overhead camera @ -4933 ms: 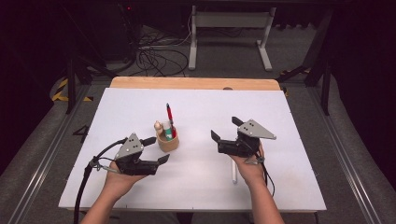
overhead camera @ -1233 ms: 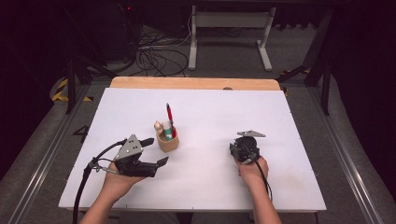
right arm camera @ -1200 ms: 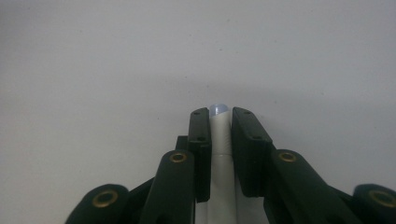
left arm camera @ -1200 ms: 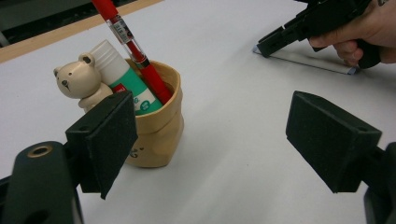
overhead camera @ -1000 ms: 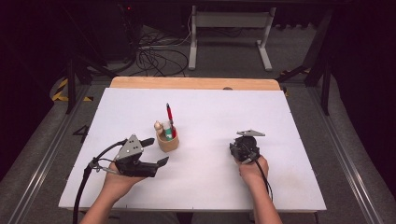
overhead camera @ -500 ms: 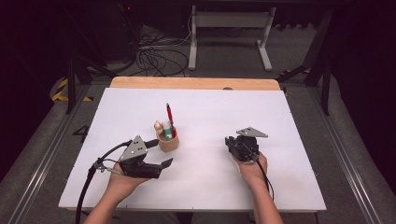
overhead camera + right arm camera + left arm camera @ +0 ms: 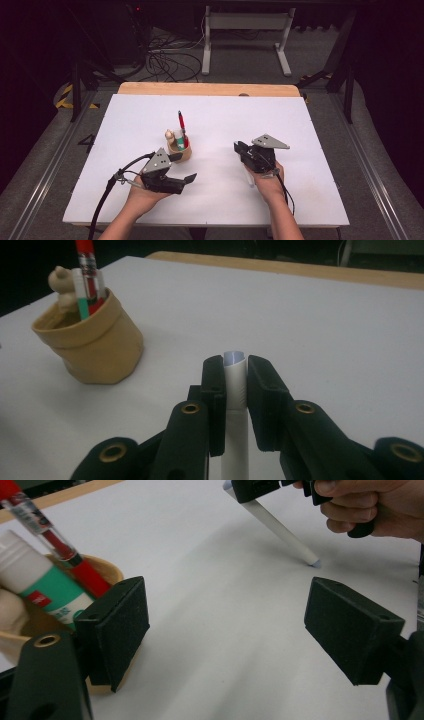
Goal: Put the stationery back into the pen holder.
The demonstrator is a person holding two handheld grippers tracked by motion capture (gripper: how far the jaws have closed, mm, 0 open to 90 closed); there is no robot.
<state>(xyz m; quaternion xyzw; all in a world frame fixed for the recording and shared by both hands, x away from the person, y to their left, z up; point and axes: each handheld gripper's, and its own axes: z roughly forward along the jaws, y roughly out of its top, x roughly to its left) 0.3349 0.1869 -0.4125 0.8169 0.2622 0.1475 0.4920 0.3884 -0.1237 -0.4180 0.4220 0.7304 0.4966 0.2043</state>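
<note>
Right tool [image 7: 234, 390]: jaws clamping a white pen [image 7: 235, 390], now lifting it clear of the worktop [image 7: 300, 130]; a second ago it was pressing low against the surface. Left tool [image 7: 225, 630]: jaws standing apart, gripping nothing, having shifted slightly toward the tan cup [image 7: 180, 150]. The left tool's view is showing the pen slanting down, tip [image 7: 312, 562] at the worktop; the high view is hiding that behind the hand [image 7: 267, 182].

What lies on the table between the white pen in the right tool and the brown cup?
Nothing: in the high view, only bare white table separates the white pen from the brown cup. The right gripper view agrees.
</note>
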